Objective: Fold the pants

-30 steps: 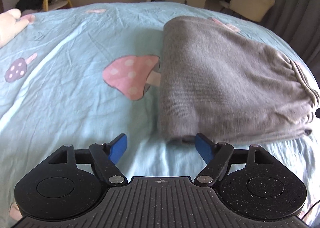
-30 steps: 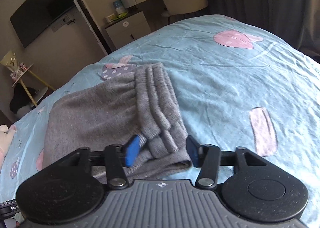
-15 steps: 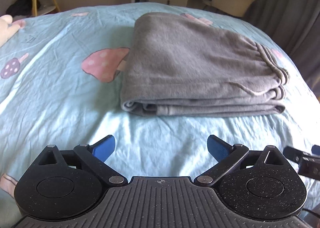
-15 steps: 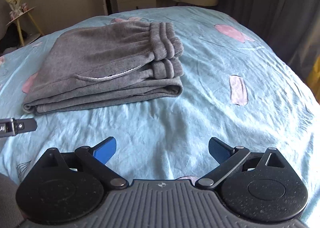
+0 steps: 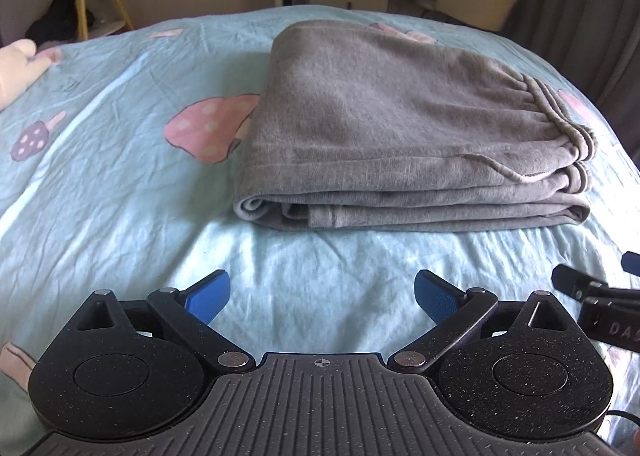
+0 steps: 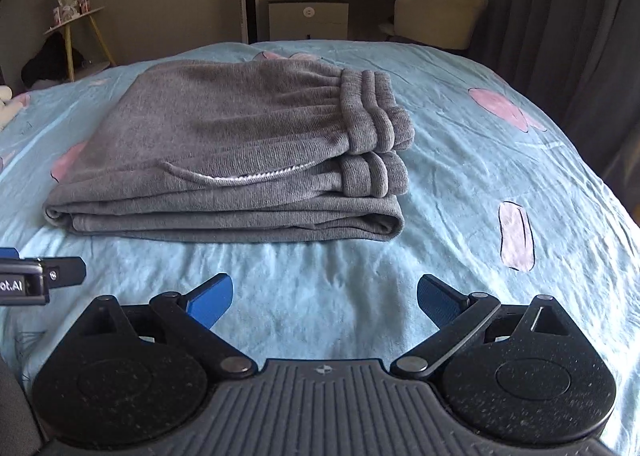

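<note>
The grey fleece sweatpants (image 5: 404, 131) lie folded in a thick soft rectangle on my wrinkled blue mushroom-print bedsheet (image 5: 120, 183), ribbed waistband (image 6: 372, 115) stacked at the right. My left gripper (image 5: 322, 294) and right gripper (image 6: 324, 296) have just opened wide, empty, having backed off the fabric. The pocket trim looks zippered, perhaps.

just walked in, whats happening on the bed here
A person is folding pants with a claw in each hand. The grey pants lie folded in a neat stack on the blue sheet. The left claw and right claw are both open and empty, short of the stack, touching nothing.
</note>
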Demonstrator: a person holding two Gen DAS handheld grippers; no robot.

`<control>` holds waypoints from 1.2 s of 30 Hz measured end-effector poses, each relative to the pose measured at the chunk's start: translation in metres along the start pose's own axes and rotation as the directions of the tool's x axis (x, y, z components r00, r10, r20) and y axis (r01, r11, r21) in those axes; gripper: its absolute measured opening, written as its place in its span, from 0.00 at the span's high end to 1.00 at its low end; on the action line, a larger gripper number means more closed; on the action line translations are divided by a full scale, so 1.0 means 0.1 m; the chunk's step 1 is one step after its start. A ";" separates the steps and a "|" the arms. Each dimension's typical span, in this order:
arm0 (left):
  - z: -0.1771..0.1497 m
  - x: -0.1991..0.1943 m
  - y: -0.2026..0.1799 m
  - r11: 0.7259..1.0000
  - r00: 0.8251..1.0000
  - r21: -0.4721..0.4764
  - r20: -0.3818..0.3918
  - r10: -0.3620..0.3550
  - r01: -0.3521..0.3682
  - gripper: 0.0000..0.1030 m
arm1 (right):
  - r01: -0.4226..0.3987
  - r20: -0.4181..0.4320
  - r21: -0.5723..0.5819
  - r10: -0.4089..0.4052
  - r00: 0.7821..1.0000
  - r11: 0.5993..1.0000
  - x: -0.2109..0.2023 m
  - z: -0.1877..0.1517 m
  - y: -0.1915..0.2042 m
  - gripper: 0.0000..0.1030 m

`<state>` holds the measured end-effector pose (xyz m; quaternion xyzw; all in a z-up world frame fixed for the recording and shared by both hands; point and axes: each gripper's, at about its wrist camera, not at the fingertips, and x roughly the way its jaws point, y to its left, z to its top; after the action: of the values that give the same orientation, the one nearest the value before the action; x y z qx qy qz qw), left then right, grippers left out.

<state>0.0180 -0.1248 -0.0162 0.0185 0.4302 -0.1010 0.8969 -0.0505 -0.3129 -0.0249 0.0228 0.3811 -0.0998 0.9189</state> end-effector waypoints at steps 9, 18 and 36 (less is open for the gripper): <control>-0.03 0.05 -0.09 0.999 1.000 0.039 -0.026 0.018 -0.017 0.02 | -0.032 0.026 0.016 0.031 0.999 0.999 -0.08 -0.05 -0.06 0.04; -0.05 0.09 -0.10 0.999 0.998 0.039 -0.049 0.039 -0.037 0.02 | -0.045 0.050 -0.001 0.045 0.998 0.999 -0.12 -0.05 -0.06 0.04; -0.05 0.12 -0.11 0.998 0.997 0.038 -0.068 0.044 -0.041 0.02 | -0.058 0.064 0.042 0.056 0.996 0.997 -0.17 -0.05 -0.12 0.04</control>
<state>0.0193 -0.1373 -0.0281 0.0475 0.4583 -0.0889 0.8831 -0.0678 -0.3209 -0.0163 0.0504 0.3488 -0.0825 0.9322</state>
